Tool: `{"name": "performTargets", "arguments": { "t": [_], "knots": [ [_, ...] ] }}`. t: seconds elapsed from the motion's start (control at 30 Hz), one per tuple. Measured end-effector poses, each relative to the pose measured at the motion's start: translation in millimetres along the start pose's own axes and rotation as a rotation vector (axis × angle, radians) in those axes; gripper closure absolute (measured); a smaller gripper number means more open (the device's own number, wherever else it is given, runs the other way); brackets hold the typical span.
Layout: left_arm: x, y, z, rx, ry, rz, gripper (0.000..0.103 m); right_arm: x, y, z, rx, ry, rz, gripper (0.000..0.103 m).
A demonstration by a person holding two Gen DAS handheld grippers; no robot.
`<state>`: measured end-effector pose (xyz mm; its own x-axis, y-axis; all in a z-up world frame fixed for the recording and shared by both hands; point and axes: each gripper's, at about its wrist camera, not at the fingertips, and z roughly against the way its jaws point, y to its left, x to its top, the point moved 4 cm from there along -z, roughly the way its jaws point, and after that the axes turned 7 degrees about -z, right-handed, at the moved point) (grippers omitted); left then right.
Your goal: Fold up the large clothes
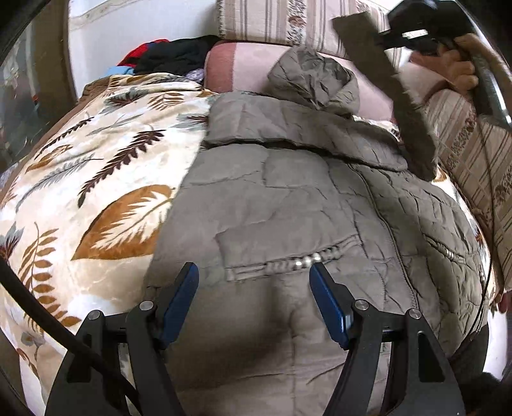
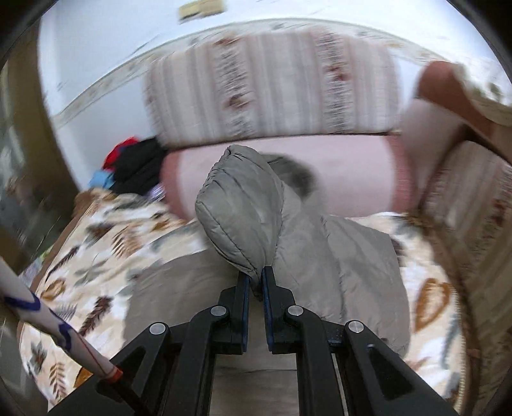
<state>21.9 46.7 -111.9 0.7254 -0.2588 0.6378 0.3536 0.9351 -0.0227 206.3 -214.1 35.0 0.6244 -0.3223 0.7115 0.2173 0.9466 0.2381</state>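
Observation:
A grey quilted jacket (image 1: 288, 204) lies spread on a leaf-patterned blanket (image 1: 96, 179), hood toward the sofa back. My left gripper (image 1: 254, 275) is open and empty, hovering low over the jacket's hem near a zipped pocket (image 1: 297, 264). My right gripper (image 2: 255, 281) is shut on the jacket's sleeve (image 2: 243, 211) and holds it lifted above the jacket body (image 2: 336, 272). In the left wrist view the raised sleeve (image 1: 384, 83) hangs from the right gripper (image 1: 416, 28) at the top right.
A striped sofa back cushion (image 2: 272, 86) and a pink bolster (image 2: 336, 179) lie behind the jacket. A pile of red, black and blue clothes (image 1: 160, 57) sits at the far left. Another striped cushion (image 1: 473, 166) stands at the right.

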Motion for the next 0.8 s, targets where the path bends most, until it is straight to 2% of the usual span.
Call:
{"name": "performTargets", "arguments": {
  "t": [0.2,0.4,0.63,0.8],
  "knots": [
    [-10,21,-3,0.012,-0.004,0.036,0.032,-36,61,-61,0.035,0.126,0.069,0.096],
    [-16,37,-11,0.009,0.014,0.069,0.032,-75,98,-112,0.020,0.225,0.139,0.096],
    [-20,47,-14,0.020,0.030,0.101,0.032,-119,109,-154,0.022,0.338,0.164,0.095],
    [-19,43,-15,0.025,0.036,0.095,0.032,-141,109,-154,0.058,0.369,0.171,0.095]
  ]
}}
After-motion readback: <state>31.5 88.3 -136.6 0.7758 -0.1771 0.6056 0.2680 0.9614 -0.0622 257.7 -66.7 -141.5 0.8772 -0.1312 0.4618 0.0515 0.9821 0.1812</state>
